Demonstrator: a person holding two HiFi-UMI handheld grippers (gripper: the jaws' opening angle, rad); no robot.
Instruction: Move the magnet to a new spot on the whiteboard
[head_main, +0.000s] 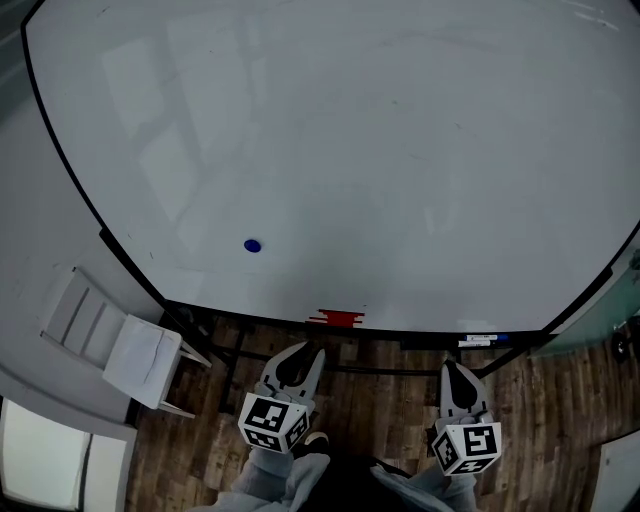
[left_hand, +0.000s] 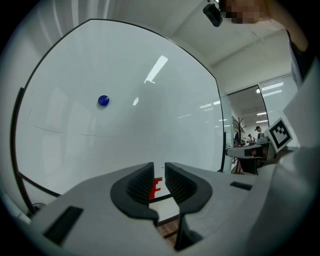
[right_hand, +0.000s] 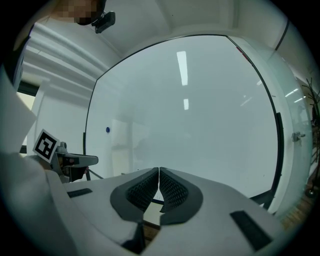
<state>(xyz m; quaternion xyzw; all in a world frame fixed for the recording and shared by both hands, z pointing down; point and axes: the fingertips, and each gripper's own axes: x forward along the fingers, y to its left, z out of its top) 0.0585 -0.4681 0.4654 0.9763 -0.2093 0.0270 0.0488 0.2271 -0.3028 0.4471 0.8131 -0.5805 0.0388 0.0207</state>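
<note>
Here we stand facing the whiteboard (head_main: 400, 150), one gripper in each hand, both held low and level in front of its bottom edge. The left hand-held gripper (head_main: 305, 352) has its jaws a narrow gap apart, and its own view shows nothing between them. Through the gap we see only a red object (left_hand: 156, 186) resting on the ledge (head_main: 420, 330) under the board. The right hand-held gripper (head_main: 452, 366) has its jaws together, the ribbed pads meeting at the tips, with nothing held.

The magnet (head_main: 252, 245), small, round and blue, clings to the lower left part of the board. It sits above and a little left of our left hand-held gripper, well apart from both grippers. In the left gripper view it shows high and to the left of the jaws. In the right gripper view it is a tiny blue dot near the board's left edge. Neither gripper touches the board.

Near the right end of the ledge lies a pen (head_main: 480, 340). Below the board is a wooden floor (head_main: 380, 410), and a white chair (head_main: 125, 350) stands off to our left, beside the board's frame.
</note>
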